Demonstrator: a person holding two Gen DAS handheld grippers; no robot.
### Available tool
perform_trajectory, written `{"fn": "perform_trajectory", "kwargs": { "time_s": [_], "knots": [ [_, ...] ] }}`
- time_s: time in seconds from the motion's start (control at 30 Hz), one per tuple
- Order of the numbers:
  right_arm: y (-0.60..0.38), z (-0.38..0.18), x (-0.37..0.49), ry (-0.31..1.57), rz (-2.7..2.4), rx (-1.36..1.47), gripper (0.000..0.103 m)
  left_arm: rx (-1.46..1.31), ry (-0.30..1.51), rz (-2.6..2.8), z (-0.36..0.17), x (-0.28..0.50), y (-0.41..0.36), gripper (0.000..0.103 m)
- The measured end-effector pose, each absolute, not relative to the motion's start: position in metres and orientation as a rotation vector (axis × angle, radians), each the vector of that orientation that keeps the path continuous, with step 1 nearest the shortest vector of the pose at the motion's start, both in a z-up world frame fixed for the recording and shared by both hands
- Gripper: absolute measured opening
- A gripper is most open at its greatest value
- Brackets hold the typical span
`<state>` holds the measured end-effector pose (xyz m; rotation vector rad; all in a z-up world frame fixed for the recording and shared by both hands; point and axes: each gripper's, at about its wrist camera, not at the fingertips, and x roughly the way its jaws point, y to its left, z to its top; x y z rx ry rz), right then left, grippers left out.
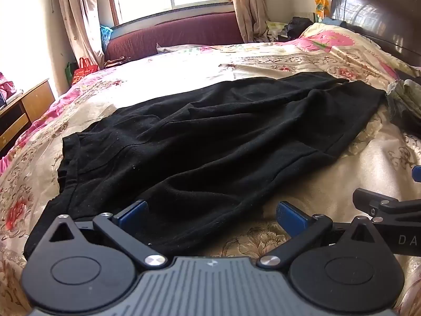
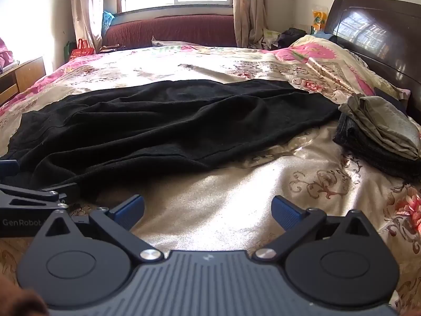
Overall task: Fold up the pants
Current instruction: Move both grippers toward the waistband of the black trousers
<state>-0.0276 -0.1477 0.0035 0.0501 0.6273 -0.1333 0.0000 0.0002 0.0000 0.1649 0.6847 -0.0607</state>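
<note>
Black pants (image 1: 200,142) lie spread across the flowered bedspread (image 1: 342,173), waistband at the left, legs running to the right. They also show in the right wrist view (image 2: 158,126). My left gripper (image 1: 211,214) is open, its blue pads over the near hem of the pants, holding nothing. My right gripper (image 2: 208,212) is open and empty over bare bedspread (image 2: 236,197), just in front of the pants' near edge. The right gripper's side shows at the right edge of the left wrist view (image 1: 384,205); the left gripper's side shows at the left edge of the right wrist view (image 2: 34,194).
A stack of folded grey and dark clothes (image 2: 381,131) lies at the right of the pants. A dark wooden headboard (image 2: 376,34) stands at the right. A maroon sofa (image 2: 171,30) sits under the window. A wooden cabinet (image 1: 23,110) stands at the left.
</note>
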Motion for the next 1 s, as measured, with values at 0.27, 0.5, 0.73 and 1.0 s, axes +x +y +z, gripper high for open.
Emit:
{"fn": "perform_trajectory", "kwargs": {
  "time_s": [0.27,0.5,0.73,1.0],
  "knots": [
    [-0.128,0.003,-0.019,0.625,-0.076,-0.006,0.102,0.129,0.704,-0.021,0.001,-0.002,0.01,0.103],
    [-0.112,0.003,-0.014,0.645,-0.054,-0.034,0.102,0.087,0.71,-0.002,-0.003,0.001,0.031,0.103],
    [-0.104,0.006,-0.01,0.646,-0.024,-0.055,0.102,0.09,0.7,0.02,-0.001,-0.003,0.04,0.103],
    [-0.078,0.006,-0.003,0.631,0.08,-0.098,0.102,0.059,0.72,0.092,0.002,-0.01,0.069,0.103]
  ]
}}
